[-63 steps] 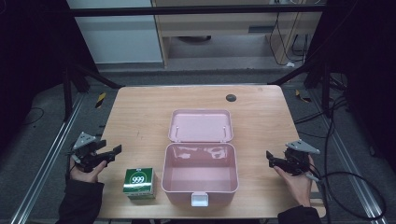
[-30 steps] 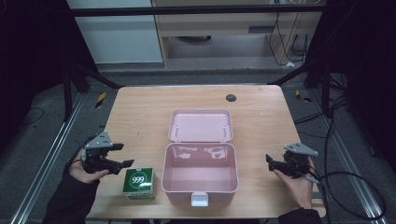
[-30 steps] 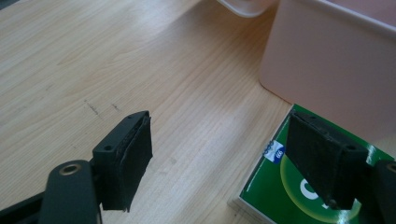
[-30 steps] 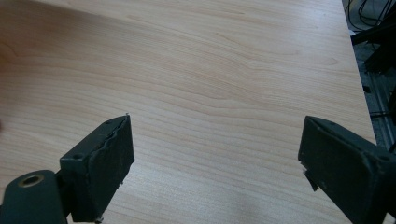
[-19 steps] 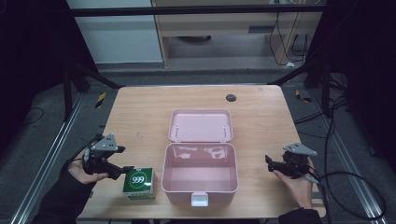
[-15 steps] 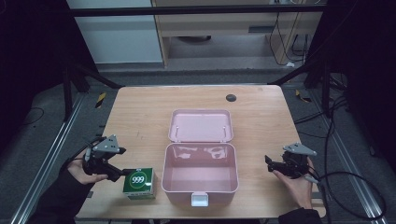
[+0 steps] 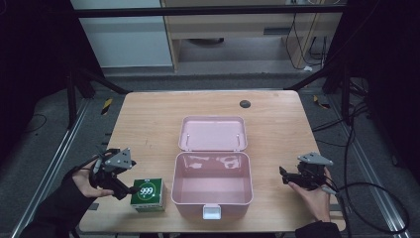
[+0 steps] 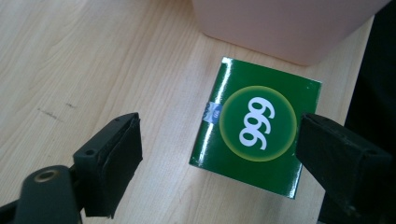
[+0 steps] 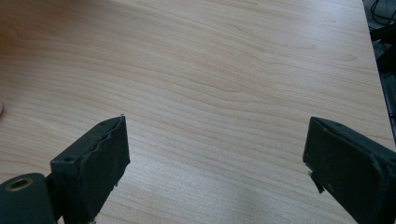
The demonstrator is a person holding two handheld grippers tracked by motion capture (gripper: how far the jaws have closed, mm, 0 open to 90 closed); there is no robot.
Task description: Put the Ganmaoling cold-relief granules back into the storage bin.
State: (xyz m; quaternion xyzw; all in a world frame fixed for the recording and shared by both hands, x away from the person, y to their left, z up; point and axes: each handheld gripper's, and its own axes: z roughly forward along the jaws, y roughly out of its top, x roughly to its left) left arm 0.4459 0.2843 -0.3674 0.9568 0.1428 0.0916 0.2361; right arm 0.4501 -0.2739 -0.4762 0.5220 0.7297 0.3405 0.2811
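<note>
Tabletop [image 7: 148,124]: green box [image 8: 258,125], edge cropped

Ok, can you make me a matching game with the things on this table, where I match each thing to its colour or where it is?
Things:
1. small box with 999 on it
2. big open case
3. left tool
4. right tool

Colour, place or state:
A. pink, lid laid back, in the middle of the table
B. open, over bare wood at the table's right side
C. green, standing beside the case near the front edge
D. open, jaws spread at the 999 box

Right pairs: 1-C, 2-A, 3-D, 4-B
</note>
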